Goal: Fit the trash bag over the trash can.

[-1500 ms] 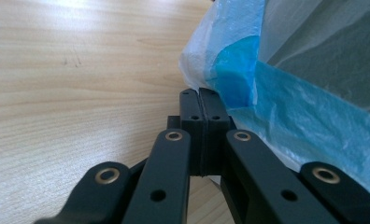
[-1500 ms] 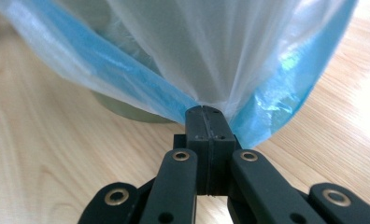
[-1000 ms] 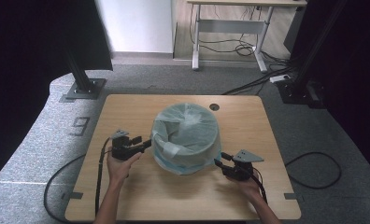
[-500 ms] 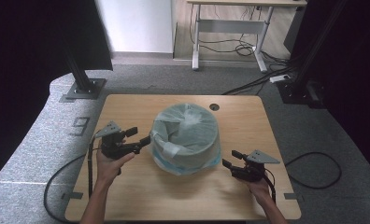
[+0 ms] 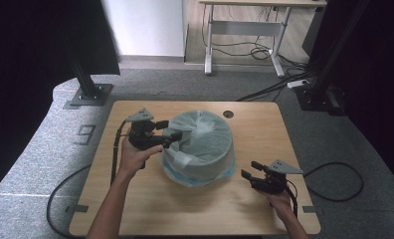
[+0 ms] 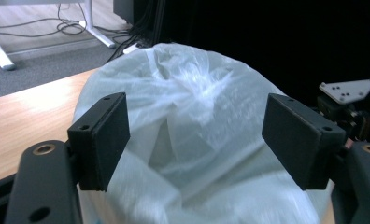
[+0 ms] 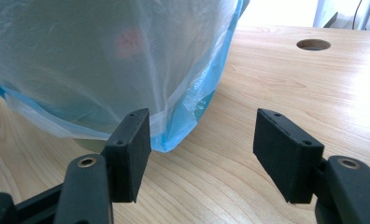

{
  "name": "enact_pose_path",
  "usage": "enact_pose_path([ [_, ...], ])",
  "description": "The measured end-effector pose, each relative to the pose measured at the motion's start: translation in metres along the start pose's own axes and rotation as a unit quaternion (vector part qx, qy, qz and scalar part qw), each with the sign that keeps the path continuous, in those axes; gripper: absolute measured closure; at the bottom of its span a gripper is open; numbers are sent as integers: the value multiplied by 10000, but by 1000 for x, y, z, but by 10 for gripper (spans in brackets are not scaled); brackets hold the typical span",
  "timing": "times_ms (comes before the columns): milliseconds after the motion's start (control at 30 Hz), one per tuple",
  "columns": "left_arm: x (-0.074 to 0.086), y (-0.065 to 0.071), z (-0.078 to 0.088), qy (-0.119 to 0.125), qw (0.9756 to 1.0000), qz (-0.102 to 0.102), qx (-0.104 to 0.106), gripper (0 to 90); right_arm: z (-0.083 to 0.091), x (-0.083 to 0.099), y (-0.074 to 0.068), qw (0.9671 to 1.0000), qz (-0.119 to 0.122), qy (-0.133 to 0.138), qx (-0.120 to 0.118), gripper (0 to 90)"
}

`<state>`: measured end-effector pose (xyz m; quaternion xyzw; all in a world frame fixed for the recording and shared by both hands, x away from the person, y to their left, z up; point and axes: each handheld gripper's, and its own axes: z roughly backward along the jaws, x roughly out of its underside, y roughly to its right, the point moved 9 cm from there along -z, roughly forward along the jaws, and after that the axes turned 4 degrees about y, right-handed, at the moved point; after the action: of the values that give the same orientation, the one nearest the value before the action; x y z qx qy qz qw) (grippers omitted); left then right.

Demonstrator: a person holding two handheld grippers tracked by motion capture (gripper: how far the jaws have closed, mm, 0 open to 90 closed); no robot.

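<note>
A round tub wrapped in a thin whitish plastic bag (image 5: 200, 144) with a blue hem stands in the middle of the wooden table (image 5: 210, 209). My left gripper (image 5: 171, 130) hovers at the tub's upper left edge. In the left gripper view the left gripper (image 6: 195, 135) has just been opening; the crumpled bag (image 6: 188, 79) lies beyond its open pads, untouched. My right gripper (image 5: 248, 169) sits low at the tub's front right. Its jaws (image 7: 202, 149) have just been opening too, with nothing between them and the bag's hem (image 7: 174, 140) just ahead.
A round cable hole (image 5: 228, 114) lies in the table behind the tub. Black cables trail off both sides onto the grey carpet. A metal stand base (image 5: 88, 94) is on the floor at the back left, and a desk frame (image 5: 245, 45) stands behind.
The left gripper has risen from the tub's lower left side to its upper edge. The right gripper has drawn back to the right, off the bag's hem. Both jaws stand wider.
</note>
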<state>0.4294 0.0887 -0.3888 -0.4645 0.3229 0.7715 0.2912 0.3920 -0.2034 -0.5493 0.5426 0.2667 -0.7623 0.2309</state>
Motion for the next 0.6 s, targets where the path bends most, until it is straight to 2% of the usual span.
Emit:
enact_pose_path([
  [133, -7, 0, -14, -13, 9994, 239, 266, 230, 0, 0, 2, 10000, -67, 4, 39, 360],
  [200, -9, 0, -20, -36, 9990, 305, 327, 230, 0, 1, 2, 10000, -73, 0, 43, 359],
  [467, -21, -1, -50, -278, 9988, 375, 119, 248, 1, 0, 3, 9999, -102, -1, 37, 357],
  [600, -23, 3, -69, -572, 9977, 338, 91, 248, 3, -2, 4, 9999, -143, 61, 54, 357],
])
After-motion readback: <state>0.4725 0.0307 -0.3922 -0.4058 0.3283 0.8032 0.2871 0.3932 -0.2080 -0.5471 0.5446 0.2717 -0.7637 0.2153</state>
